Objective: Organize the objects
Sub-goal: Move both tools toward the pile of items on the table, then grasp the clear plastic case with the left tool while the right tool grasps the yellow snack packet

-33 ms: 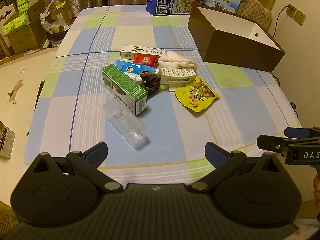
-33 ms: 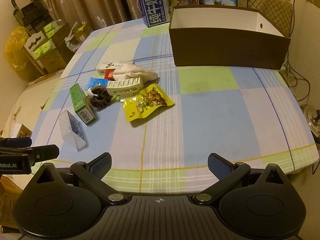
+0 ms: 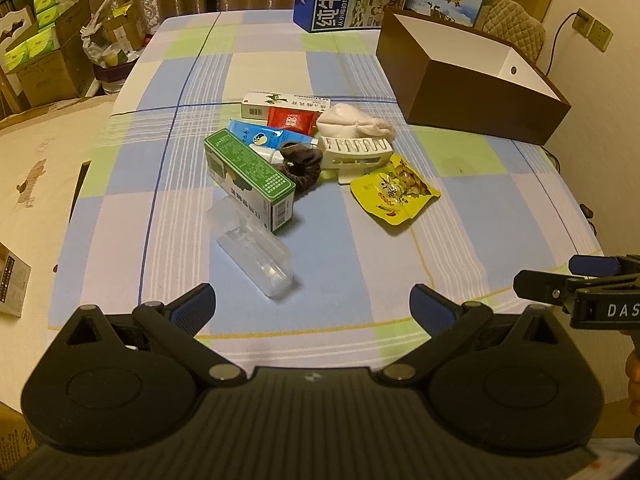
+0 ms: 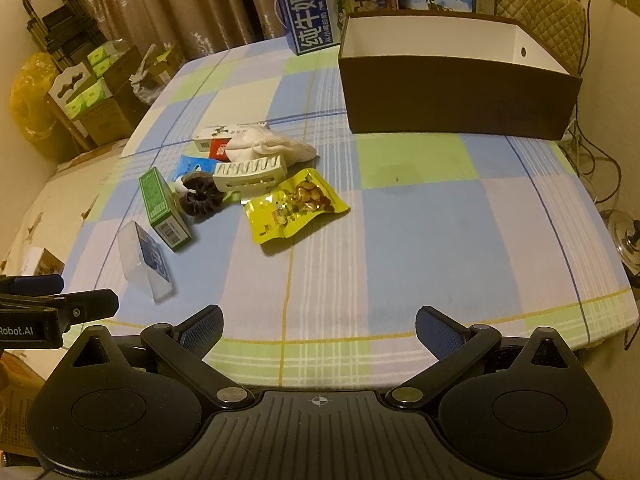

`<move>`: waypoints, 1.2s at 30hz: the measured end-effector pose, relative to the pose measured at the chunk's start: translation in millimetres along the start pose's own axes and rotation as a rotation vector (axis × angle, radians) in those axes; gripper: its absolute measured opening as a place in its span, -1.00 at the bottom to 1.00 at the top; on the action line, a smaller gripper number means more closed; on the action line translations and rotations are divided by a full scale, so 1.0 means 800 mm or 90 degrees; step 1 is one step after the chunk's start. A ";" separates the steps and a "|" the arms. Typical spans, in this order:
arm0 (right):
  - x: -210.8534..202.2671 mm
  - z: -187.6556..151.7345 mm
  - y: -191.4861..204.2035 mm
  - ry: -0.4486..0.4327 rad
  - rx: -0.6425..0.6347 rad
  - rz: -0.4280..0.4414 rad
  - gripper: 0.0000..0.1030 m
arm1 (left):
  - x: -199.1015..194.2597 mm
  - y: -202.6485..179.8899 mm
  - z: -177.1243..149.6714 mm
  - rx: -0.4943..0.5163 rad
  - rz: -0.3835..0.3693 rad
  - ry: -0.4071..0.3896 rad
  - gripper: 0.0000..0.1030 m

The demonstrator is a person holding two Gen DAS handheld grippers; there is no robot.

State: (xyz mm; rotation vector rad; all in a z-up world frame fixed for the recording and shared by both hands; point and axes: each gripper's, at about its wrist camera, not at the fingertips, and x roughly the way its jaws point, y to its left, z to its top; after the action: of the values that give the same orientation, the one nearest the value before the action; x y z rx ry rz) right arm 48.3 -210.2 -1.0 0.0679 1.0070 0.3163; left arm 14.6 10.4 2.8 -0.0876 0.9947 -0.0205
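Note:
A heap of small items lies mid-table: a green box (image 3: 248, 176), a clear plastic case (image 3: 256, 256), a yellow snack pouch (image 3: 394, 194), a brown scrunchie (image 3: 304, 166), a white slotted holder (image 3: 356, 154), a white cloth (image 3: 352, 120), a blue pack (image 3: 260, 136) and a red packet (image 3: 290, 120). An open brown box with a white inside (image 3: 480, 108) stands at the back right. My left gripper (image 3: 314, 304) is open and holds nothing, just short of the clear case. Nearer the table's front edge, my right gripper (image 4: 319, 324) is open too, with the yellow pouch (image 4: 296, 206) well ahead of it.
Blue milk cartons (image 4: 312, 12) stand behind the brown box (image 4: 456, 96). Cardboard boxes (image 3: 44, 64) sit off the table's far left. A quilted chair back (image 4: 544, 12) and wall cables are at the right. Checked cloth (image 4: 440, 240) lies bare between the heap and the right edge.

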 end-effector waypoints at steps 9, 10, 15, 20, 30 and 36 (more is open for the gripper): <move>0.006 0.015 -0.006 0.000 -0.006 0.004 0.95 | 0.004 -0.002 0.009 -0.007 0.006 -0.001 0.98; 0.007 0.015 -0.006 0.000 -0.007 0.004 0.95 | 0.005 -0.002 0.010 -0.008 0.006 -0.001 0.98; 0.011 0.023 -0.012 0.004 -0.012 0.007 0.95 | 0.011 -0.002 0.016 -0.017 0.013 0.005 0.98; 0.015 0.029 -0.021 0.006 -0.008 0.009 0.95 | 0.025 0.003 0.022 -0.033 0.025 0.019 0.98; 0.024 0.042 -0.042 0.012 0.000 0.008 0.95 | 0.058 0.021 0.030 -0.068 0.046 0.050 0.98; 0.031 0.051 -0.054 0.019 0.002 0.007 0.95 | 0.082 0.034 0.037 -0.098 0.056 0.063 0.96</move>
State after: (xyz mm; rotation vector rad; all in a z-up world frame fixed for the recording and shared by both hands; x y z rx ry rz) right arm 104.5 -240.5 -8.1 0.0719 1.0370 0.3258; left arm 74.7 36.0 -37.9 -0.1855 1.0968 0.1332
